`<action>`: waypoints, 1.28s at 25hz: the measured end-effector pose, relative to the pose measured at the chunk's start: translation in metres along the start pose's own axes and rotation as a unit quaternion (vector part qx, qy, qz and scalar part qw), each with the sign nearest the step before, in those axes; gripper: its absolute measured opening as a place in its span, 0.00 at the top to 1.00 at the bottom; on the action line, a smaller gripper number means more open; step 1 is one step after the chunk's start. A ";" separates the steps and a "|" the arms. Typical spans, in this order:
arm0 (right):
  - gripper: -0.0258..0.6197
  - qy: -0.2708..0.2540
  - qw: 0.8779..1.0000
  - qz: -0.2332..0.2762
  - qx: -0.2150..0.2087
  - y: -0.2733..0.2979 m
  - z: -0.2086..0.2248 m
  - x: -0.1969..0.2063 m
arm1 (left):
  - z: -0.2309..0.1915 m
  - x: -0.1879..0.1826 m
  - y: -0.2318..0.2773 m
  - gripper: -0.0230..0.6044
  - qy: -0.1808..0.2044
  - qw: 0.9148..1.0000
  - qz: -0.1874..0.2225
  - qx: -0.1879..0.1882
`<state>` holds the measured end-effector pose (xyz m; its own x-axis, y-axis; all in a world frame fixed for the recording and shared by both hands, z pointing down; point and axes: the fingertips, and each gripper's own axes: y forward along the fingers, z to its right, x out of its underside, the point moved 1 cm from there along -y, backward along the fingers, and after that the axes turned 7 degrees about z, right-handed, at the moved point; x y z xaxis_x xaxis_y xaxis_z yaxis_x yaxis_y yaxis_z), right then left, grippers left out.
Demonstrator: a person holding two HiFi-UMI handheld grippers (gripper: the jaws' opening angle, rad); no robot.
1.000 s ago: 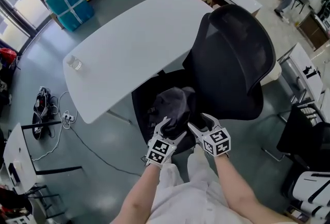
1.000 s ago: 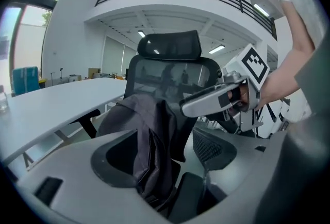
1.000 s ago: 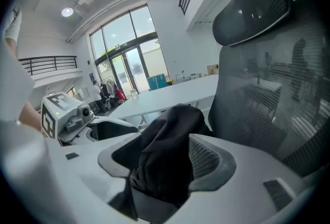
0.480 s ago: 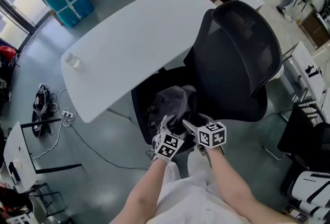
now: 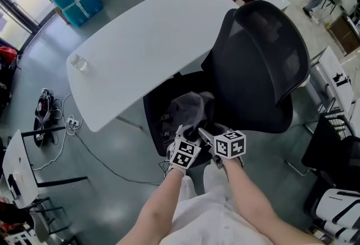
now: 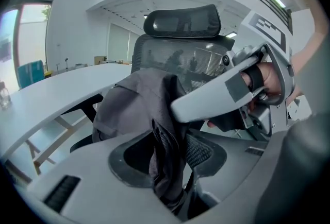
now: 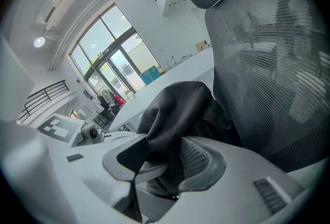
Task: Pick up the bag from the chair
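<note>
A dark grey cloth bag (image 5: 188,111) lies on the seat of a black mesh office chair (image 5: 261,63). Both grippers meet at its near edge. My left gripper (image 5: 188,138) is shut on a fold of the bag (image 6: 166,151), with fabric pinched between its jaws. My right gripper (image 5: 206,137) is shut on another fold of the bag (image 7: 170,130), and the cloth bunches up out of its jaws. In the left gripper view the right gripper (image 6: 232,89) crosses just above the bag, held by a hand.
A long white table (image 5: 146,41) stands just beyond the chair, with a small clear cup (image 5: 79,63) near its left end. Cables and a power strip (image 5: 53,117) lie on the floor at left. White desks and dark chairs (image 5: 332,142) crowd the right side.
Both grippers have drawn closer together at the bag's near edge, the left one shifting right. The view has tilted slightly.
</note>
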<state>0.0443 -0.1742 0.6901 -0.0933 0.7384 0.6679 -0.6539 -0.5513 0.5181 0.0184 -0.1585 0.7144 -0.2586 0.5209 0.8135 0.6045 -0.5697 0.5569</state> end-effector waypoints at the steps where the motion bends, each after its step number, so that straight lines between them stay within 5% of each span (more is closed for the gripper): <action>1: 0.66 -0.001 1.000 0.000 -0.001 0.000 -0.001 0.000 | 0.000 0.001 -0.001 0.70 -0.002 1.000 0.000 0.000; 17: 0.78 -0.124 0.991 0.029 -0.047 0.007 -0.063 -0.028 | -0.017 -0.028 -0.044 0.81 -0.008 0.999 0.031 -0.020; 32: 0.81 -0.199 0.970 0.133 -0.038 -0.052 -0.093 -0.112 | 0.006 -0.131 -0.075 0.82 0.042 0.990 0.134 -0.011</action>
<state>0.0184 -0.1925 0.5383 0.0211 0.3572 0.9338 -0.7019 -0.6598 0.2683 0.0118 -0.1800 0.5652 -0.1536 0.2960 0.9428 0.6437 -0.6939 0.3227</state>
